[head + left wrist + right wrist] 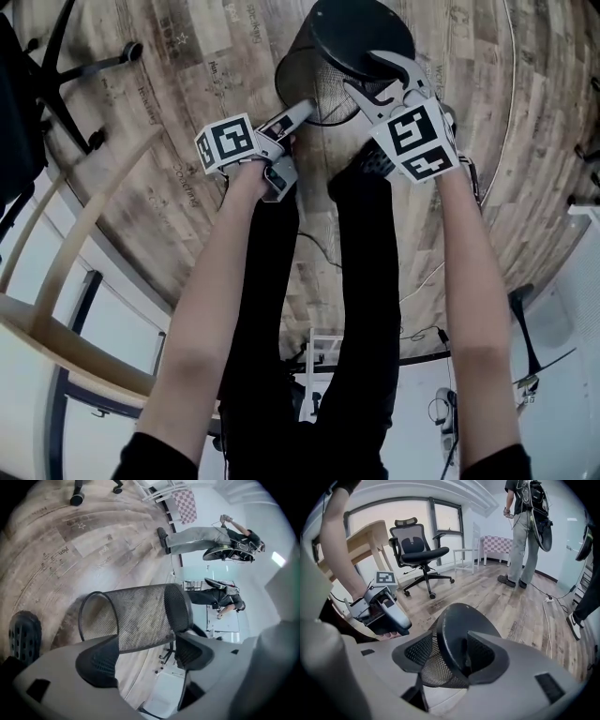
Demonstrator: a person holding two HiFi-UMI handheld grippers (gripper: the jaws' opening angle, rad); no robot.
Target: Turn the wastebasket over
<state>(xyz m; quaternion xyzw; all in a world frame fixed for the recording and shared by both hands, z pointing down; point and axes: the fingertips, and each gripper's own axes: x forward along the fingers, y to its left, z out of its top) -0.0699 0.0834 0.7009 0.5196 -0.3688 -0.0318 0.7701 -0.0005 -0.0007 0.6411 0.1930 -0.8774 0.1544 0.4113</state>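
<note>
Over the wooden floor (141, 141), the head view shows the wastebasket (302, 67) on its side, with its base toward the right gripper (380, 82) and its open rim toward the left gripper (298, 112). Left gripper view: jaws apart, with the mesh wall lying crosswise just beyond them. Right gripper view: jaws look clamped over the base's edge, so that hand is nearer.

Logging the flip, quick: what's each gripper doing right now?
Left gripper: open, tongs apart by the mesh wall of the wastebasket.
Right gripper: closed on the base rim of the wastebasket.
</note>
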